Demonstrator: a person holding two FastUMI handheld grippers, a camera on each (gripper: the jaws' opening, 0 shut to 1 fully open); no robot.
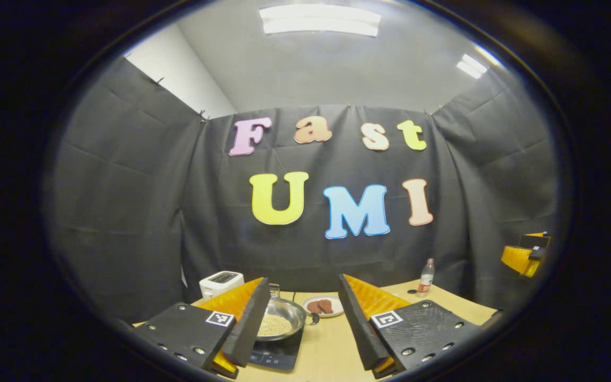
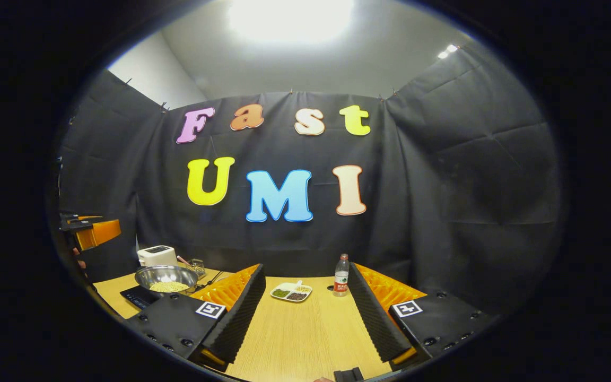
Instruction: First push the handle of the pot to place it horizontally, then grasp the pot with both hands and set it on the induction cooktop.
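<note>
A steel pot [image 1: 282, 317] holding pale beans sits on the black induction cooktop [image 1: 276, 354], just beyond my left gripper's left finger. My left gripper [image 1: 304, 294] is open above the table with nothing between its fingers. The right gripper view has the same pot [image 2: 166, 278] on the cooktop [image 2: 134, 297] at the far left. My right gripper [image 2: 305, 276] is open over the bare wooden table [image 2: 305, 334], well to the right of the pot. Both grippers are held up and apart from the pot.
A white toaster [image 1: 220, 283] stands behind the pot, and a small wire basket [image 2: 197, 267] is beside it. A plate of reddish pieces [image 1: 324, 306], a divided dish of beans [image 2: 291, 291] and a water bottle [image 2: 341, 275] stand toward the back.
</note>
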